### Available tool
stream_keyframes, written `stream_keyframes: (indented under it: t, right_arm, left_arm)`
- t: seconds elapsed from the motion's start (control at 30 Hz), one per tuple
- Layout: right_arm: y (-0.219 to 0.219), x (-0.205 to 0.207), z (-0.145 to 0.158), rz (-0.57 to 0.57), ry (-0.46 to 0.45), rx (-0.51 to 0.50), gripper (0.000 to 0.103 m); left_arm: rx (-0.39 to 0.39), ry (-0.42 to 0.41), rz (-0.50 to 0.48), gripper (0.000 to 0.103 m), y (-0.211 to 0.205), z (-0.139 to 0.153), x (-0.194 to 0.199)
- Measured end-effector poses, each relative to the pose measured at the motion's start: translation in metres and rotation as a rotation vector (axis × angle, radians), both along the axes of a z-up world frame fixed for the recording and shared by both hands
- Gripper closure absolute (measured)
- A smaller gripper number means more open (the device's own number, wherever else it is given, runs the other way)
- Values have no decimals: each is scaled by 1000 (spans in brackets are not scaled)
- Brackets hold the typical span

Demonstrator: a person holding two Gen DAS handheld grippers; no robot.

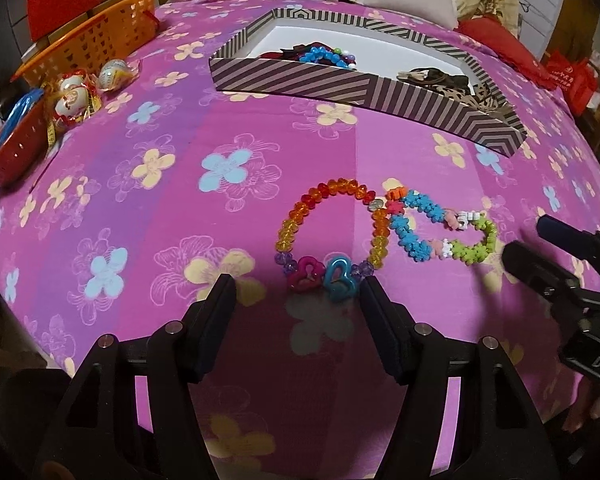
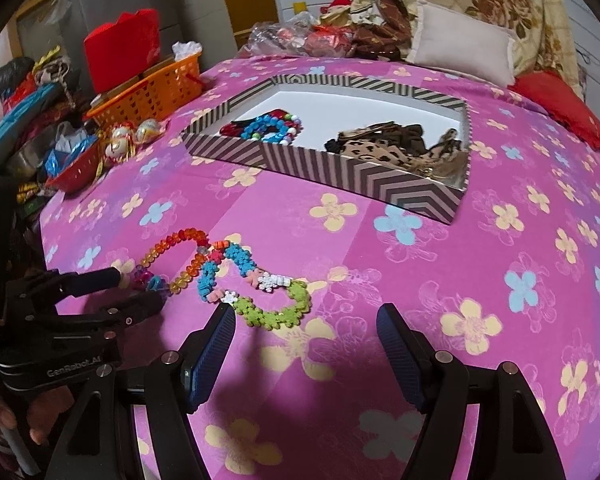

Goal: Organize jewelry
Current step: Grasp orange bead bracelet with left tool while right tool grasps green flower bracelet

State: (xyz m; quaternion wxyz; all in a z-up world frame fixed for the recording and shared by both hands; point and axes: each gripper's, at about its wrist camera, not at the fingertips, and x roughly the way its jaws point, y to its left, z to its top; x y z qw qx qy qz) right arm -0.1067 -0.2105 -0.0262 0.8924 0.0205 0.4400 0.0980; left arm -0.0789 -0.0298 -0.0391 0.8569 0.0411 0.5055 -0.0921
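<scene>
The orange-and-red faceted bead bracelet with two heart charms (image 1: pixel 332 236) lies flat on the pink flowered bedspread (image 1: pixel 140 208), its right side touching the blue, green and pink flower-bead bracelet (image 1: pixel 446 232) at about three o'clock from it. Both look light and floppy, strung beads that will sag and swing once lifted. The plastic beads are hard and probably slick, so I'd pinch across the strand rather than on a single bead, perhaps beside the hearts, taking care not to drag its neighbour along.

The left claw (image 1: pixel 296 300) hangs just short of the hearts, wide open with nothing between its pads. The right claw (image 2: pixel 306 332) is also open and empty, its left finger tip close to the green beads.

At twelve o'clock sits the striped cardboard box (image 1: pixel 364 92), open.

The right wrist view looks into it: beaded pieces heaped at the left, leopard-print fabric pieces at the right; the left view largely hides these behind the wall. Only the left view shows the hearts clearly. The right view also shows fingers (image 2: pixel 4 416) gripping the left tool.
</scene>
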Motion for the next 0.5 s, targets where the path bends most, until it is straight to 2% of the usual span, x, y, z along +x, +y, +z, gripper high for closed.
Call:
stream_keyframes:
  t: [0.17,0.4,0.47,0.5]
  right_arm:
    - [4,11,-9,9,13,-24,32]
    - [16,21,-14,57,-23,-86,32]
    - [20,25,-16,78,-35,-103,36]
    - [21,26,-16,86,-39,-101,50]
  left_arm:
    - [21,-10,-1,39,-3,-1,2]
    - [22,-16,11,39,-1,-1,8]
    - [22,-17,12,38,0,-1,10]
    - [22,-16,12,38,0,-1,10]
